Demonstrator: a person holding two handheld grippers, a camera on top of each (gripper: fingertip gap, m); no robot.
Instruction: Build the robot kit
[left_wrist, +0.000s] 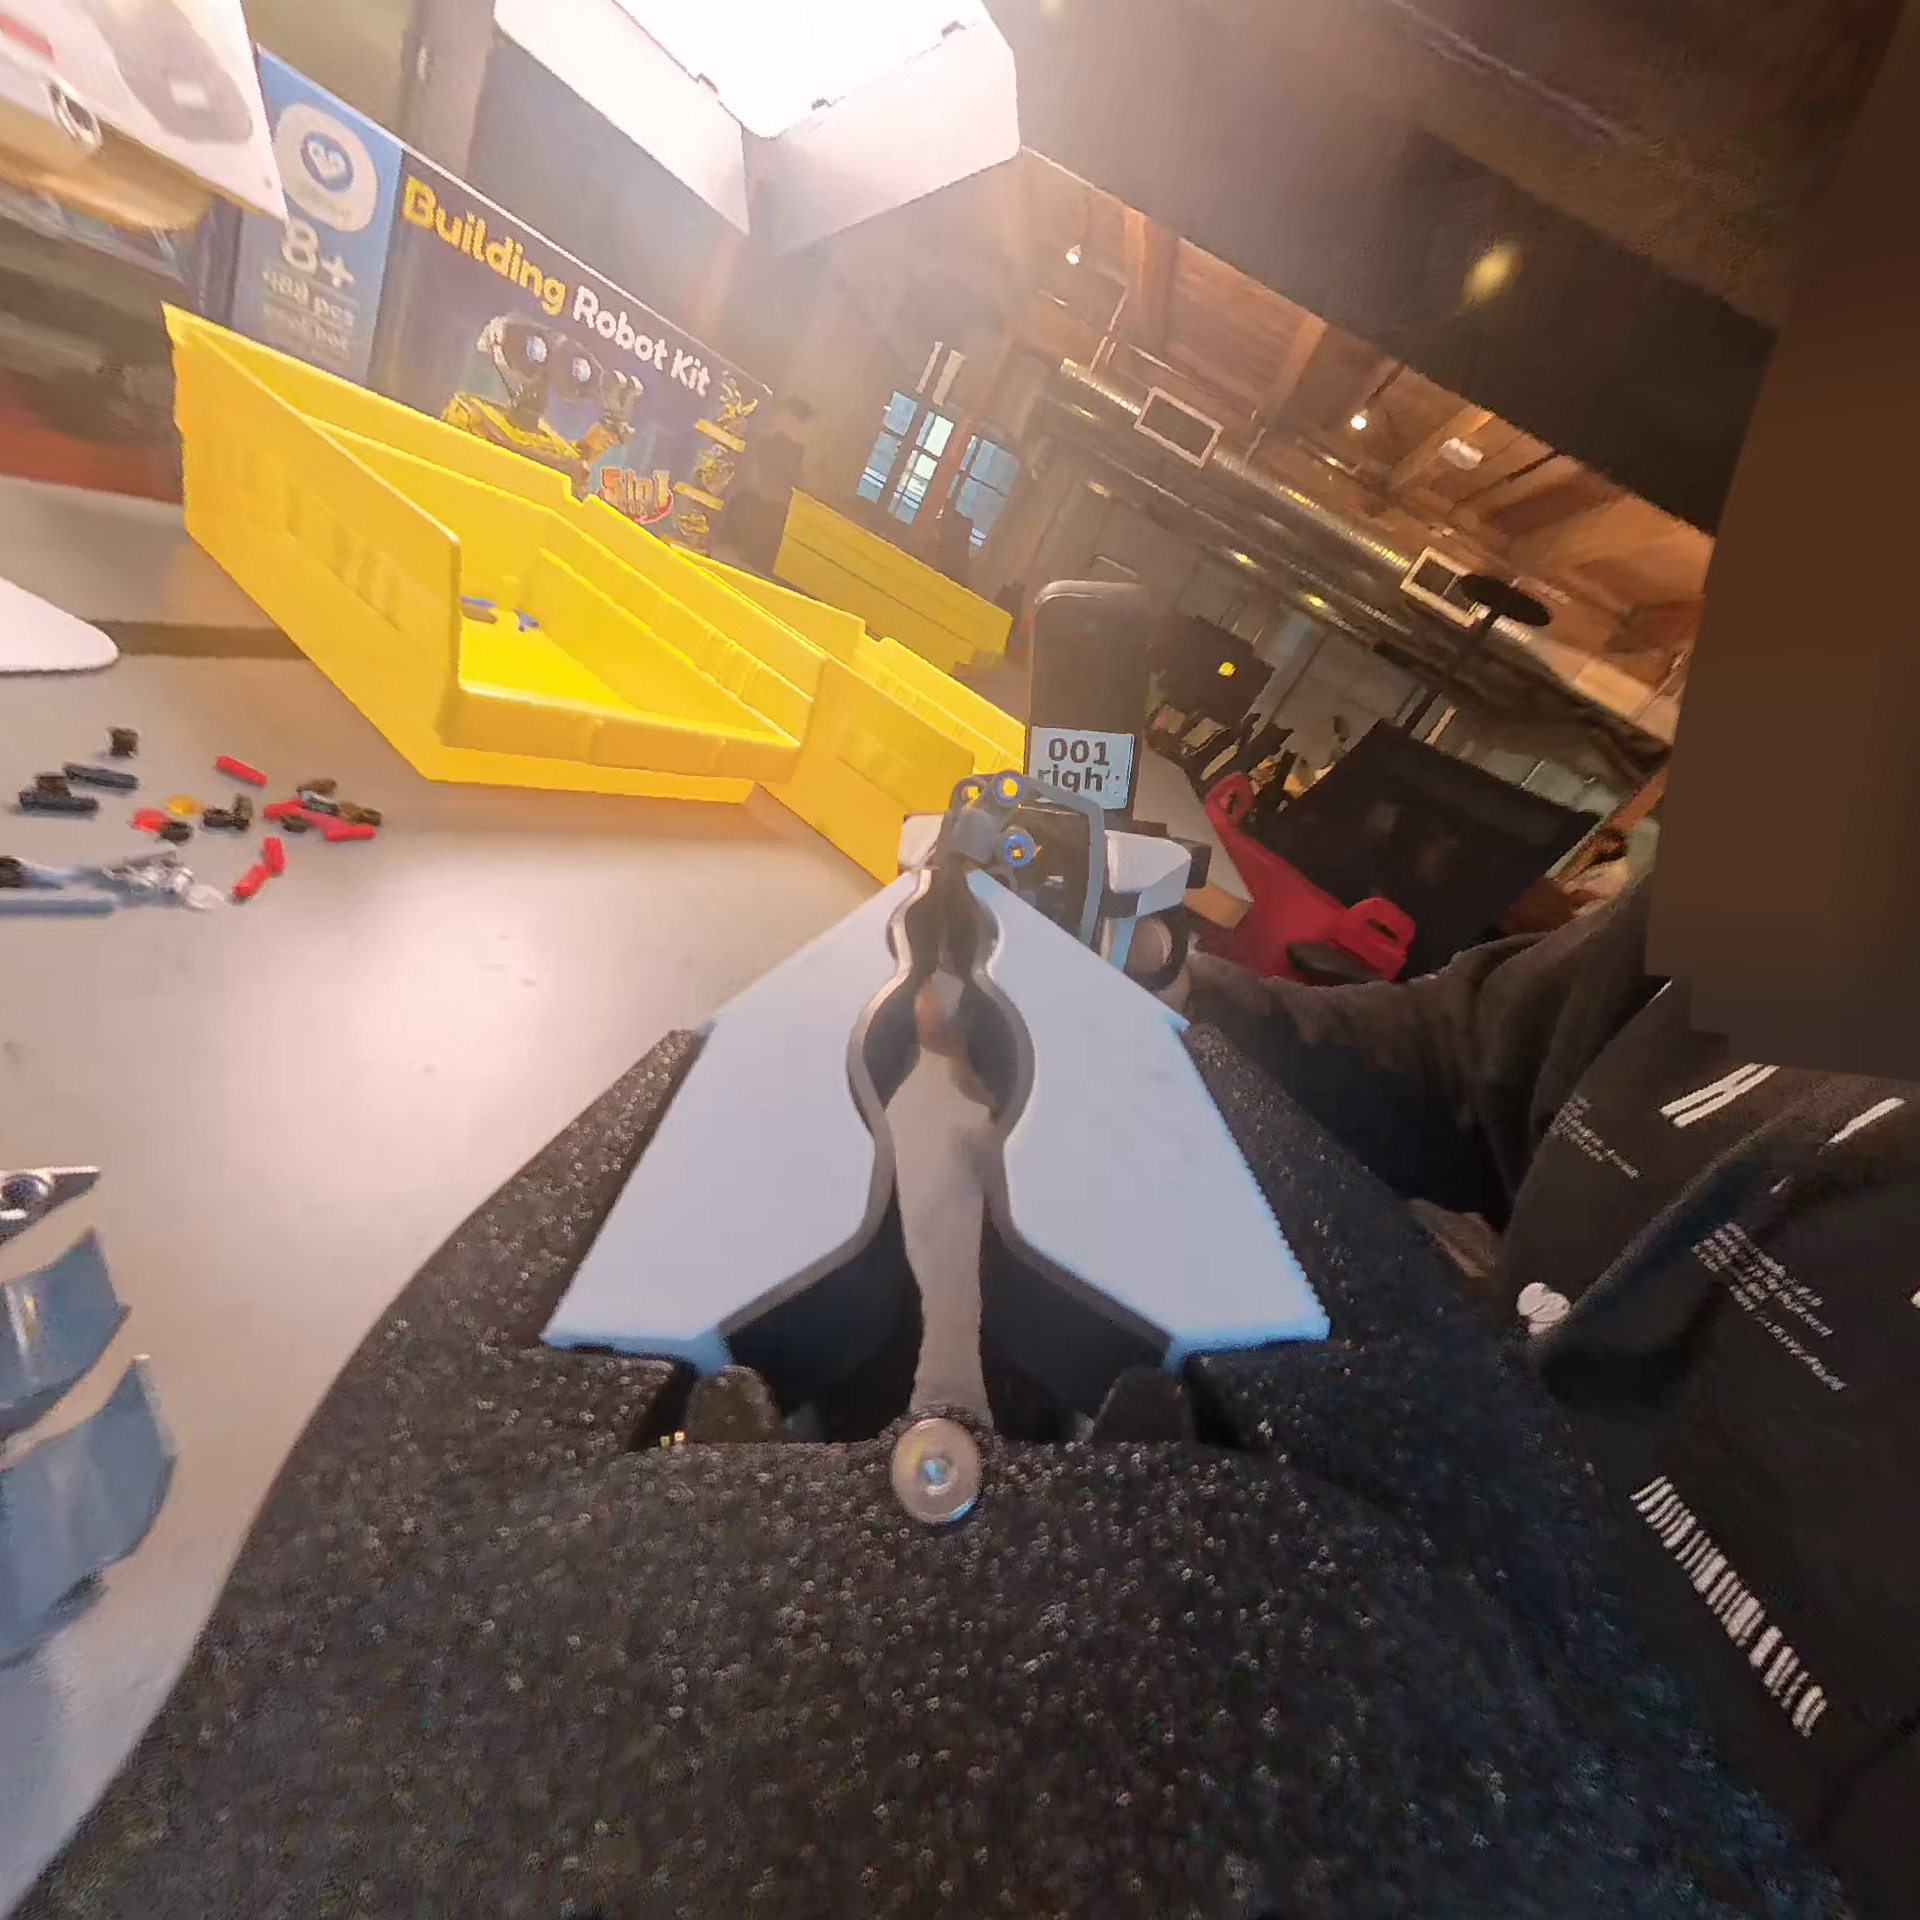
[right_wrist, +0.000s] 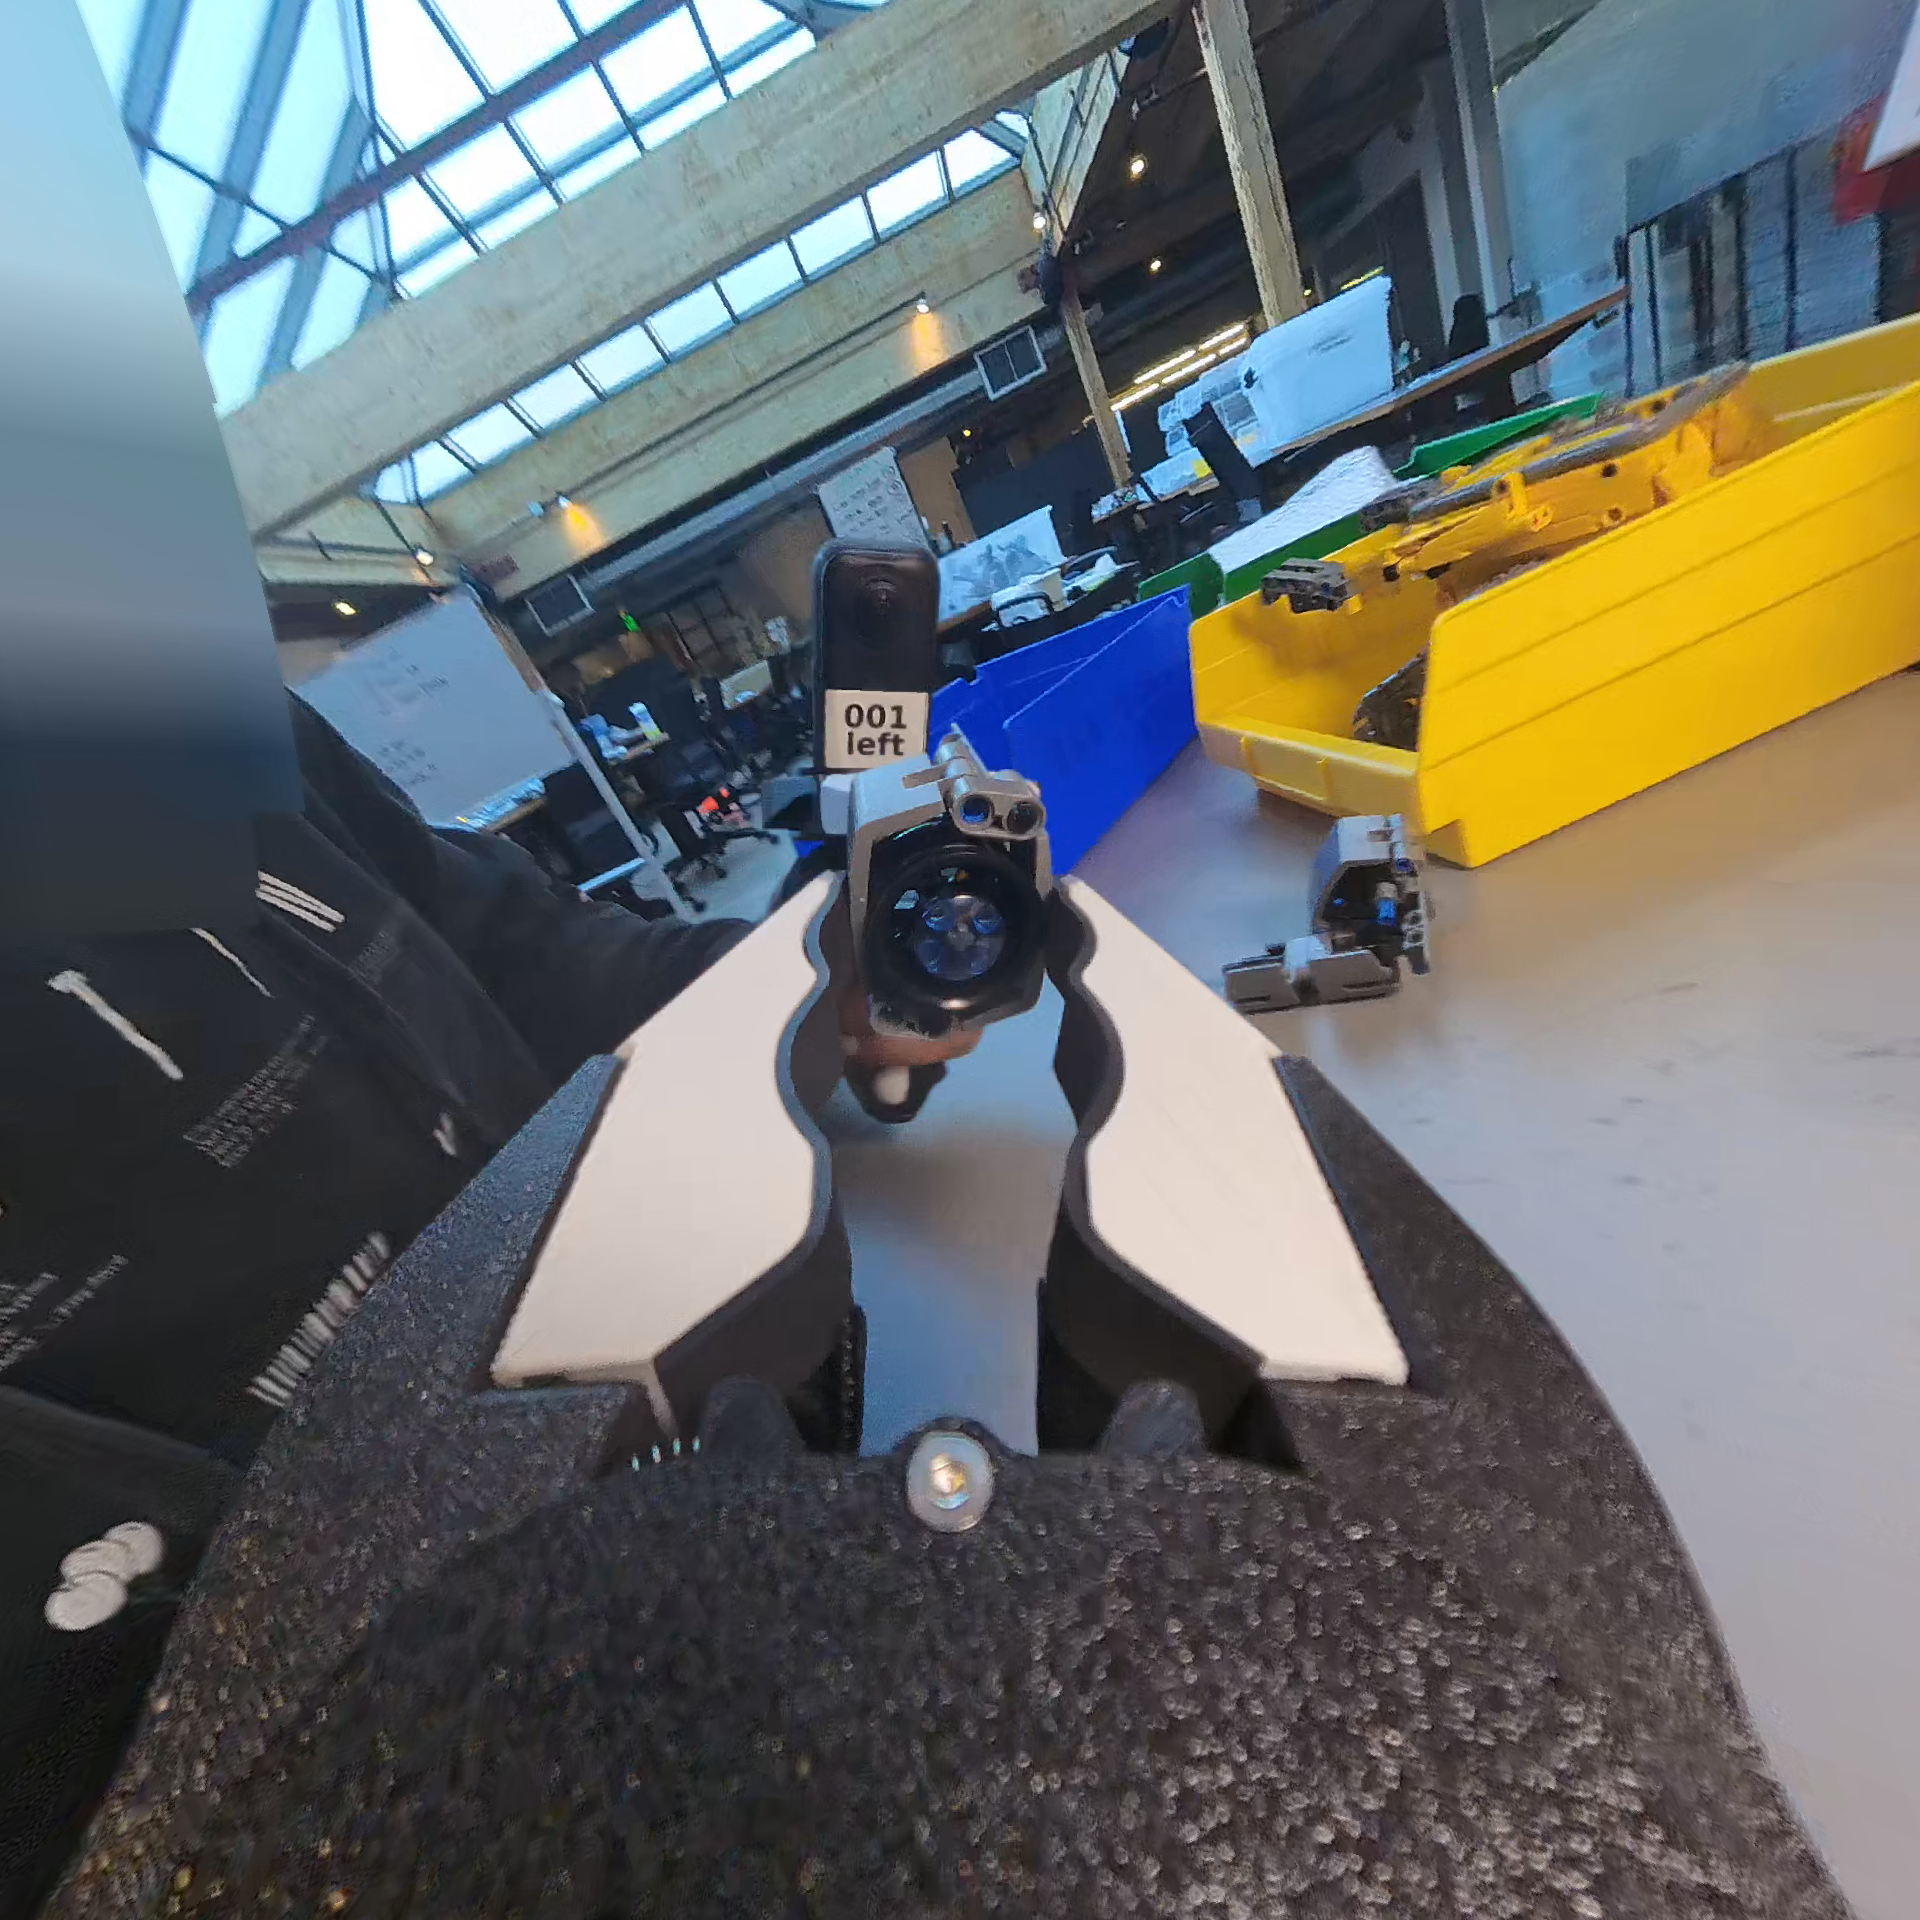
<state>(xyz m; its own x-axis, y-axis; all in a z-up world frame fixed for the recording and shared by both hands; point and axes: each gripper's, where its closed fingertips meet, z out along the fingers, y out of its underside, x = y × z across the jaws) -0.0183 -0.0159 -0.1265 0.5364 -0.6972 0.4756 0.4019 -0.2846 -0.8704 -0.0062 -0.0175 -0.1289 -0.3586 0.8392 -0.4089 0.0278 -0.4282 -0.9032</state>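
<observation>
My left gripper (left_wrist: 951, 883) is shut, its tips pinching a small grey brick piece with blue pins (left_wrist: 987, 816). That piece sits on top of a grey brick assembly with a round black part and blue centre (right_wrist: 951, 925). My right gripper (right_wrist: 951, 904) is shut on this assembly and holds it above the table. The two grippers face each other tip to tip. The right gripper (left_wrist: 1039, 862) and its camera (left_wrist: 1086, 675) show beyond the left tips. The left gripper's camera (right_wrist: 878, 623) rises behind the assembly, and its fingers are mostly hidden.
Yellow bins (left_wrist: 520, 623) and a kit box (left_wrist: 540, 343) stand at the back left. Small red and black pieces (left_wrist: 239, 810) lie on the table. A second grey assembly (right_wrist: 1340, 925), yellow bins (right_wrist: 1558, 665) and a blue bin (right_wrist: 1081, 707) stand on the right. A person's black sleeve (right_wrist: 260, 1039) is close. The tips of both grippers are at nearly the same place.
</observation>
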